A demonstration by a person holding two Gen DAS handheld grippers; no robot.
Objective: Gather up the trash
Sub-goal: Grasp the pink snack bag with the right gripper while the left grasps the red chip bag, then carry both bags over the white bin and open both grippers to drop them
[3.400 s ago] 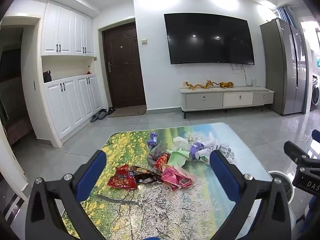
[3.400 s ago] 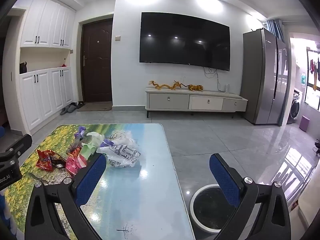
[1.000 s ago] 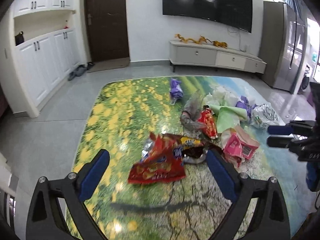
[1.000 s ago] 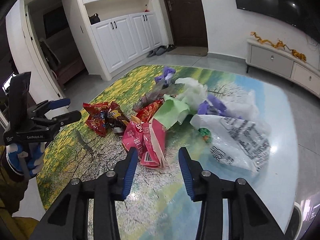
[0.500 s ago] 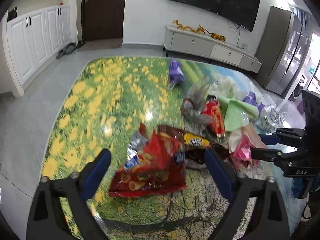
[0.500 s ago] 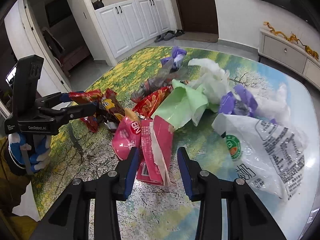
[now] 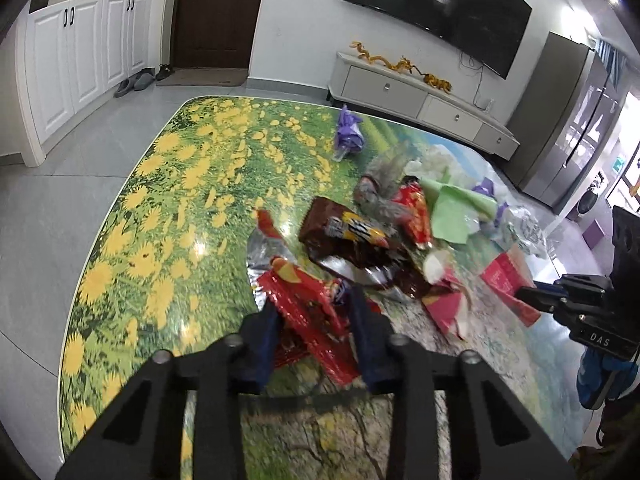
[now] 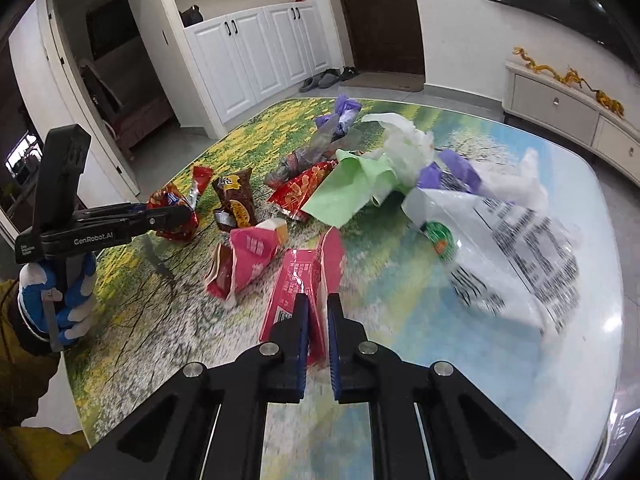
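Flower-printed glossy worktop [image 7: 168,200] fills mid-frame, grey tiled floor [image 7: 60,168] around it. Left gripper [image 7: 316,320] pinches one crinkled red snack bag [image 7: 308,304] at lower centre; right gripper [image 8: 316,316] clamps one flat pink carton [image 8: 304,280].

The table [image 8: 400,368] under the claws is glossy and smooth. Between the left claw [image 7: 316,320] fingers is a shiny red foil wrapper [image 7: 308,308]; the pink packet [image 8: 304,280] in the right claw [image 8: 316,320] looks like glossy paper, perhaps plastic.
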